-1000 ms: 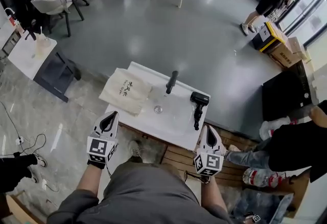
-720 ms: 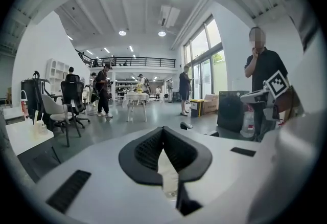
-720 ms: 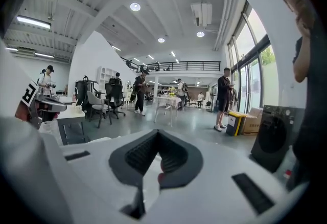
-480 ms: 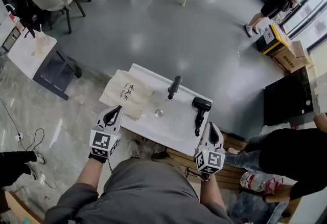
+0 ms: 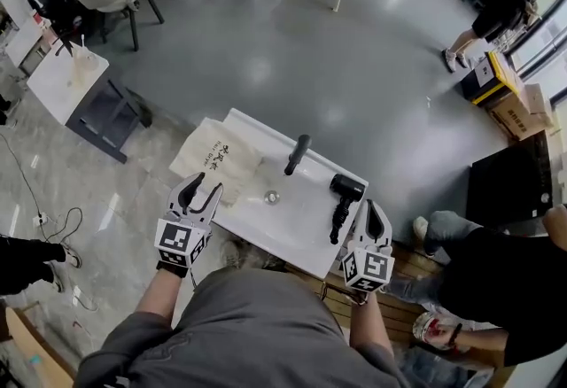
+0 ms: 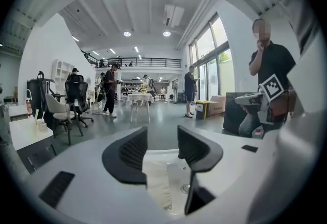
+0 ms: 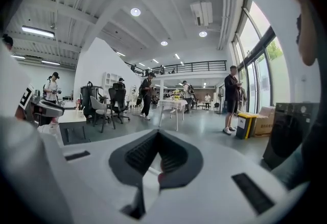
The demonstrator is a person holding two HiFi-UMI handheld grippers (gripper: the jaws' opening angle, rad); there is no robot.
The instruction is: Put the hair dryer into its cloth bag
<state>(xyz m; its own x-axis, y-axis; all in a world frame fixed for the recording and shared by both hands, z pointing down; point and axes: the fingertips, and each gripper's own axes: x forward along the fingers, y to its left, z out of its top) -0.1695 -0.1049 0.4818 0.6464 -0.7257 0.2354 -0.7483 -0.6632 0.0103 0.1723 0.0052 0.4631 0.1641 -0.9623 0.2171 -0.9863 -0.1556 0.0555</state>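
The black hair dryer (image 5: 342, 198) lies near the right edge of the white surface (image 5: 297, 231), its handle pointing toward the near edge. The cloth bag (image 5: 218, 160) lies at the left corner, partly over the edge and well apart from the hair dryer. The left gripper (image 5: 204, 186) hovers at the near left edge beside the bag. Its jaws have just been opening and stand apart with nothing between them. The right gripper (image 5: 371, 209), jaws closed and empty, hangs near the hair dryer's handle.

Black hair dryer (image 5: 345, 190), cream cloth bag (image 5: 213, 163)
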